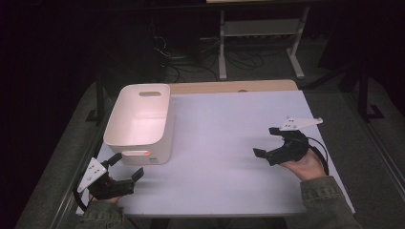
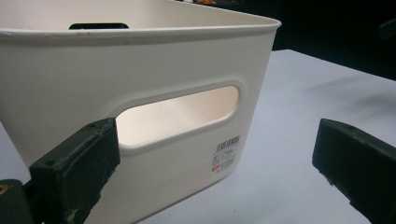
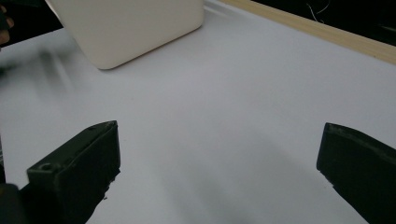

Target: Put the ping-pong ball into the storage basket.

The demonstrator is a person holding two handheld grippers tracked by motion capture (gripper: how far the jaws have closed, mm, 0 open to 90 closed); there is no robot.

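A white plastic bin (image 1: 139,123) with handle slots stands on the left part of the white table (image 1: 224,143); nothing shows inside it. My left gripper (image 1: 127,165) sits just in front of the bin's near end, open, with nothing between its jaws. In the left gripper view the bin (image 2: 154,88) stands close ahead, its handle slot and a small label facing me. My right gripper (image 1: 267,141) hovers over the table's right side, open and holding nothing, pointing left toward the bin (image 3: 130,28).
A wooden strip (image 1: 234,87) runs along the table's far edge. Beyond it stand a white desk frame (image 1: 260,33) and loose cables on the dark floor. Bare tabletop lies between the two grippers.
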